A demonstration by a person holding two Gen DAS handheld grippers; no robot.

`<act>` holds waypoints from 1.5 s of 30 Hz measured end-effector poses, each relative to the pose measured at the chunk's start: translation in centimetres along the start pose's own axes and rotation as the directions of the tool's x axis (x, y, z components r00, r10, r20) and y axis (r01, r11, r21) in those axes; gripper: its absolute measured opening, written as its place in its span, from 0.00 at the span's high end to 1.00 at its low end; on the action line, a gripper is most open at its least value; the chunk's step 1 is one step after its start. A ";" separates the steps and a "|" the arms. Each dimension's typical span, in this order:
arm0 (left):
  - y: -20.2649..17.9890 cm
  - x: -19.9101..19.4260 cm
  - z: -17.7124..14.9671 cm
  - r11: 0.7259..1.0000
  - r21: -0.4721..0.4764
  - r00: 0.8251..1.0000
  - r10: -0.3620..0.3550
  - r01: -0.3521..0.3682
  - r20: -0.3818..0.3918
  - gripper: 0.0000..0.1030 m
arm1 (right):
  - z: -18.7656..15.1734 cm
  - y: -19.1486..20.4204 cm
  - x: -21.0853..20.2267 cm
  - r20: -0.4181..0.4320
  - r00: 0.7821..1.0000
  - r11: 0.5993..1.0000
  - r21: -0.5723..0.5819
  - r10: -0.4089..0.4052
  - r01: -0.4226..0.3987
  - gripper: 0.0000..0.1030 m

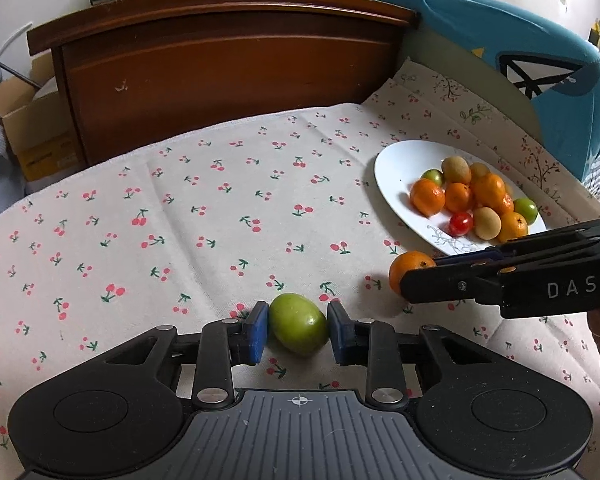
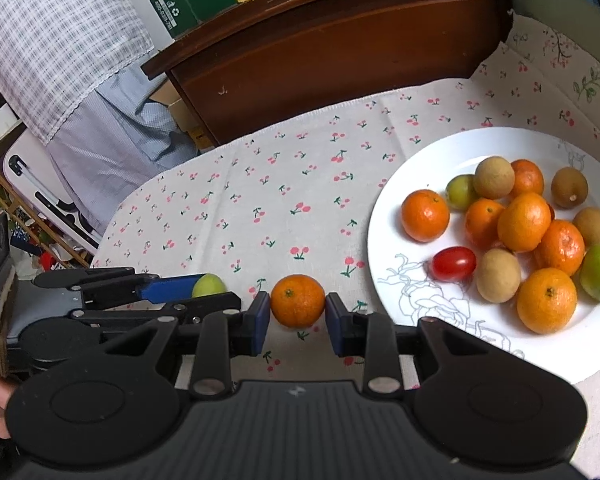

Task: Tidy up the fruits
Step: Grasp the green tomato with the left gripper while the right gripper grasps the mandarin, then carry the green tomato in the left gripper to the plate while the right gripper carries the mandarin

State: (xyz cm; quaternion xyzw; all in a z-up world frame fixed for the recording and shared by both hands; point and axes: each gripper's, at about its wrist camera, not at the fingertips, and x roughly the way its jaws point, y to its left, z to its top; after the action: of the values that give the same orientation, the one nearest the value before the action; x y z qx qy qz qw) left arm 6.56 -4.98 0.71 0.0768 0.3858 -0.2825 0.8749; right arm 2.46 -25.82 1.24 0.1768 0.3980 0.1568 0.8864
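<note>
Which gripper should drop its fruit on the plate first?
Right, probably. The right gripper is shut on the orange beside the plate rim; the left gripper, holding the green fruit, sits farther off.

The cherry-print cloth [image 1: 220,208] lies bare across the centre and left of the left wrist view, giving wide room to pass. At the top of the frame the wooden headboard [image 1: 228,60] closes that side off. At the right, the white plate [image 1: 400,168] heaped with fruit blocks the way, with a blue cushion [image 1: 540,60] behind it. Low in the frame the left gripper [image 1: 298,326] and right gripper [image 2: 298,312] sit near each other, leaving a narrow gap.
</note>
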 end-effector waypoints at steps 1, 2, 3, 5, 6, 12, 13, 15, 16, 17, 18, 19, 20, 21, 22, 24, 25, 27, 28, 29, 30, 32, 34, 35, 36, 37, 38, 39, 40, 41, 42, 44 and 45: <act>0.0 -0.1 0.0 1.000 -0.004 1.000 0.003 -0.003 0.002 0.72 | 0.0 0.0 0.0 0.000 1.000 1.000 -0.001 0.000 0.000 0.71; 0.1 -0.2 0.2 1.000 -0.017 1.000 0.004 -0.004 0.005 0.72 | -0.1 0.0 -0.1 0.002 1.000 1.000 0.000 0.002 -0.002 0.71; 0.2 -0.3 0.3 0.999 -0.034 1.000 0.001 -0.001 0.006 0.72 | -0.1 0.0 -0.2 0.003 1.000 1.000 0.002 0.004 -0.004 0.71; 0.6 -0.5 0.5 0.997 -0.077 1.000 -0.007 0.008 0.010 0.72 | -0.2 0.0 -0.3 0.004 1.000 1.000 0.005 0.006 -0.006 0.71; 0.7 -0.7 0.6 0.996 -0.093 1.000 -0.003 0.005 0.013 0.72 | -0.2 0.0 -0.4 0.005 1.000 1.000 0.002 0.007 -0.007 0.71; 0.7 -1.6 1.3 0.991 -0.131 0.999 0.001 0.005 0.042 0.72 | 0.3 0.0 -1.6 0.035 0.999 1.000 0.003 0.014 -0.014 0.71; 0.6 -1.7 1.5 0.991 -0.130 0.999 0.000 0.006 0.046 0.72 | 0.4 0.0 -1.9 0.045 0.999 1.000 0.003 0.012 -0.012 0.71; 0.1 -2.0 1.9 0.993 -0.121 0.998 -0.002 0.009 0.062 0.72 | 0.9 -0.2 -2.7 0.069 0.998 1.000 0.011 0.014 -0.015 0.71; -0.1 -2.1 2.1 0.993 -0.119 0.998 -0.005 0.013 0.070 0.72 | 1.1 -0.3 -3.2 0.083 0.996 1.000 0.017 0.015 -0.016 0.71; -0.4 -2.3 2.4 0.993 -0.119 0.997 -0.010 0.020 0.078 0.72 | 1.4 -0.5 -3.6 0.097 0.995 1.000 0.020 0.014 -0.016 0.71; -0.6 -2.4 2.6 0.993 -0.118 0.996 -0.015 0.025 0.085 0.72 | 1.6 -0.7 -4.0 0.111 0.994 1.000 0.024 0.010 -0.013 0.71; -0.9 -2.6 2.9 0.993 -0.114 0.996 -0.018 0.029 0.093 0.72 | 1.8 -0.9 -4.5 0.125 0.992 1.000 0.030 0.006 -0.010 0.71; -1.2 -2.7 3.1 0.994 -0.107 0.995 -0.021 0.032 0.100 0.72 | 2.1 -1.1 -4.9 0.139 0.990 0.999 0.037 0.003 -0.008 0.71; -1.4 -2.8 3.3 0.994 -0.101 0.994 -0.025 0.036 0.108 0.72 | 2.2 -1.3 -5.2 0.150 0.989 0.999 0.045 -0.001 -0.006 0.71; -1.7 -3.0 3.5 0.994 -0.099 0.993 -0.030 0.041 0.114 0.72 | 2.4 -1.6 -5.6 0.162 0.987 0.999 0.051 -0.006 -0.003 0.71; -2.2 -3.2 4.1 0.994 -0.095 0.991 -0.042 0.054 0.127 0.72 | 2.8 -2.1 -6.3 0.184 0.983 0.998 0.065 -0.017 0.005 0.71; -2.4 -3.3 4.3 0.994 -0.090 0.990 -0.045 0.057 0.133 0.72 | 3.0 -2.3 -6.6 0.194 0.981 0.997 0.071 -0.022 0.009 0.71; -2.9 -3.5 4.6 0.994 -0.083 0.988 -0.051 0.064 0.145 0.72 | 3.1 -2.7 -7.3 0.212 0.977 0.997 0.081 -0.032 0.015 0.71; -3.2 -3.6 4.9 0.994 -0.083 0.987 -0.058 0.071 0.152 0.72 | 3.2 -2.9 -7.6 0.220 0.975 0.996 0.087 -0.038 0.019 0.71; -3.3 -3.6 5.0 0.994 -0.080 0.986 -0.061 0.074 0.156 0.72 | 3.3 -3.0 -7.9 0.228 0.973 0.996 0.092 -0.043 0.022 0.71; -3.5 -3.7 5.1 0.994 -0.077 0.985 -0.063 0.076 0.160 0.72 | 3.4 -3.2 -8.2 0.235 0.971 0.995 0.098 -0.047 0.024 0.71; -3.8 -3.7 5.4 0.994 -0.075 0.984 -0.067 0.080 0.166 0.72 | 3.5 -3.4 -8.7 0.249 0.967 0.994 0.106 -0.055 0.029 0.71; -4.0 -3.7 5.6 0.993 -0.075 0.983 -0.072 0.086 0.172 0.72 | 3.7 -3.7 -9.2 0.261 0.963 0.993 0.111 -0.060 0.031 0.71; -4.1 -3.8 5.7 0.993 -0.075 0.982 -0.074 0.088 0.175 0.72 | 3.8 -3.8 -9.4 0.267 0.962 0.993 0.115 -0.061 0.031 0.71; -4.1 -3.9 5.7 0.993 -0.074 0.981 -0.076 0.090 0.178 0.72 | 3.9 -3.9 -9.7 0.272 0.960 0.992 0.119 -0.064 0.033 0.71; -4.2 -3.9 5.8 0.993 -0.073 0.980 -0.079 0.093 0.180 0.72 | 4.0 -4.0 -10.0 0.278 0.958 0.992 0.121 -0.067 0.034 0.71; -4.3 -4.0 5.9 0.993 -0.072 0.980 -0.081 0.095 0.182 0.72 | 4.1 -4.0 -10.3 0.286 0.956 0.992 0.121 -0.069 0.035 0.71; -4.5 -4.0 6.0 0.993 -0.071 0.980 -0.082 0.097 0.183 0.72 | 4.3 -4.1 -10.5 0.292 0.954 0.992 0.122 -0.071 0.036 0.71; -4.6 -4.0 6.1 0.993 -0.068 0.979 -0.083 0.097 0.184 0.72 | 4.4 -4.2 -10.8 0.299 0.951 0.992 0.124 -0.073 0.037 0.71; -4.7 -4.0 6.1 0.993 -0.065 0.979 -0.086 0.099 0.187 0.72 | 4.5 -4.3 -11.1 0.307 0.949 0.991 0.128 -0.076 0.038 0.71; -4.8 -4.1 6.2 0.993 -0.063 0.978 -0.089 0.103 0.191 0.72 | 4.6 -4.4 -11.4 0.315 0.946 0.991 0.132 -0.078 0.038 0.71; -5.1 -4.2 6.3 0.992 -0.062 0.976 -0.098 0.112 0.194 0.72 | 4.8 -4.7 -12.0 0.328 0.941 0.990 0.137 -0.085 0.042 0.71; -5.2 -4.2 6.4 0.991 -0.061 0.975 -0.101 0.115 0.196 0.72 | 4.9 -4.8 -12.2 0.331 0.939 0.989 0.138 -0.089 0.045 0.71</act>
State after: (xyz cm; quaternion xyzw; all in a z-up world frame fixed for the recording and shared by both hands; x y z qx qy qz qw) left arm 5.46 -9.70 8.57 -0.0035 0.3131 -0.3217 0.8936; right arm -0.90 -36.06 10.09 0.2439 0.2559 0.0683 0.9329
